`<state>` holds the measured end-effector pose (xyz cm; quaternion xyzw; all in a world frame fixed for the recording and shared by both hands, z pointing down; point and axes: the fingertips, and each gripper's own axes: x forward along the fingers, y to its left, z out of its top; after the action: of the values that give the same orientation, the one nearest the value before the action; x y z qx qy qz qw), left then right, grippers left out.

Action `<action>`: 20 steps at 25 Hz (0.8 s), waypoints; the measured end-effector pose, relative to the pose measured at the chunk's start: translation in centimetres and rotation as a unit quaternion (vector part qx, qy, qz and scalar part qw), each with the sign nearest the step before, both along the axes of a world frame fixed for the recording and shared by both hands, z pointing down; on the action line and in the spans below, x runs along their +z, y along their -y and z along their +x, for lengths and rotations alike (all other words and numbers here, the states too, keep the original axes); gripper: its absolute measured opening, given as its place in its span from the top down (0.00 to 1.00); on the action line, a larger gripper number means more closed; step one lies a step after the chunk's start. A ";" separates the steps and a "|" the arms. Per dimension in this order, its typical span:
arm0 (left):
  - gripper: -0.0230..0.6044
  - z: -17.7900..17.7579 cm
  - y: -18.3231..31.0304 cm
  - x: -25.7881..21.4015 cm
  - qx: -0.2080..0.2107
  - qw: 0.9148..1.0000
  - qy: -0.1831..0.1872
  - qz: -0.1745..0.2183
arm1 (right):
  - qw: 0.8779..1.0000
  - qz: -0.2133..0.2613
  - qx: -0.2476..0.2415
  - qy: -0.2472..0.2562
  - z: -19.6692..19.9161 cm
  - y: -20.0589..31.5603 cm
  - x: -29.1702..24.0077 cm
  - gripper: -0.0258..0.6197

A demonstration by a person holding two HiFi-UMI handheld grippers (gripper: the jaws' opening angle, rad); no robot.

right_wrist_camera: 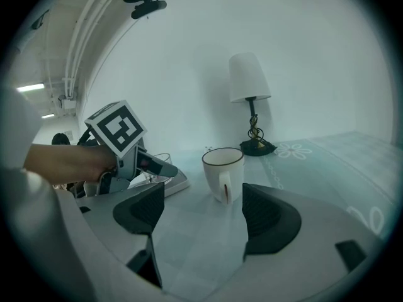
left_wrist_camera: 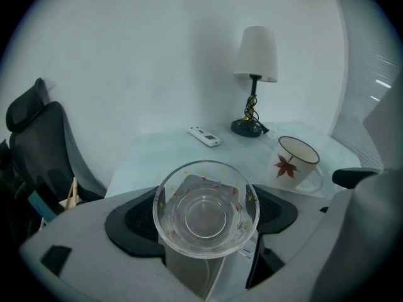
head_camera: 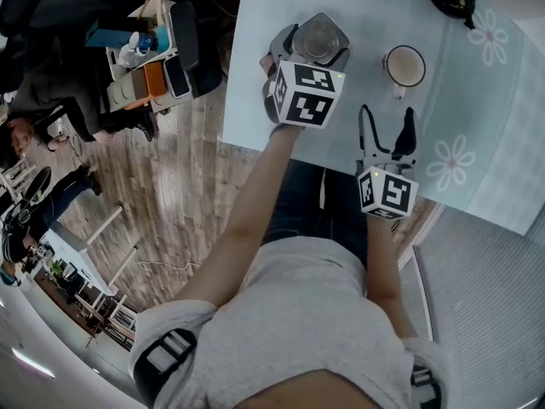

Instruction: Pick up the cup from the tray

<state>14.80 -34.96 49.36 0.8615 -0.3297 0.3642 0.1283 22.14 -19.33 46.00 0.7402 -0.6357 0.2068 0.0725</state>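
Note:
A clear glass cup (head_camera: 318, 41) with small coloured dots stands over a small grey tray (head_camera: 341, 31) near the table's left edge. My left gripper (head_camera: 315, 49) is shut on it, a pad on each side of the cup (left_wrist_camera: 206, 207). The tray (left_wrist_camera: 189, 269) shows just below the cup in the left gripper view. The right gripper view shows cup (right_wrist_camera: 156, 165) and tray (right_wrist_camera: 177, 184) from the side; I cannot tell if they touch. My right gripper (head_camera: 387, 124) is open and empty, a short way before a white mug (head_camera: 404, 66).
The white mug (left_wrist_camera: 293, 162) carries a red leaf print, and its handle faces my right gripper (right_wrist_camera: 203, 209). A table lamp (left_wrist_camera: 254, 74) and a white remote (left_wrist_camera: 203, 136) sit at the far side. An office chair (left_wrist_camera: 34, 143) and a storage cart (head_camera: 149, 49) stand left of the table.

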 end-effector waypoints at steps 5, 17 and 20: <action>0.29 -0.4 -2.3 -1.4 0.005 1.000 -0.015 0.004 | 1.000 0.003 0.006 0.009 0.2 -1.0 -0.1 0.43; 0.29 3.3 -10.9 -1.6 0.080 0.996 -0.045 0.004 | 0.998 0.021 0.052 0.012 2.1 -5.1 -1.3 0.43; 0.29 4.1 -11.7 -1.1 0.078 0.996 -0.045 -0.004 | 0.997 0.023 0.076 -0.003 3.1 -6.0 -1.5 0.65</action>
<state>18.91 -23.23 48.26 0.8996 -0.2541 0.3351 0.1175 25.22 -13.30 44.46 0.7884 -0.5819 0.1952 0.0411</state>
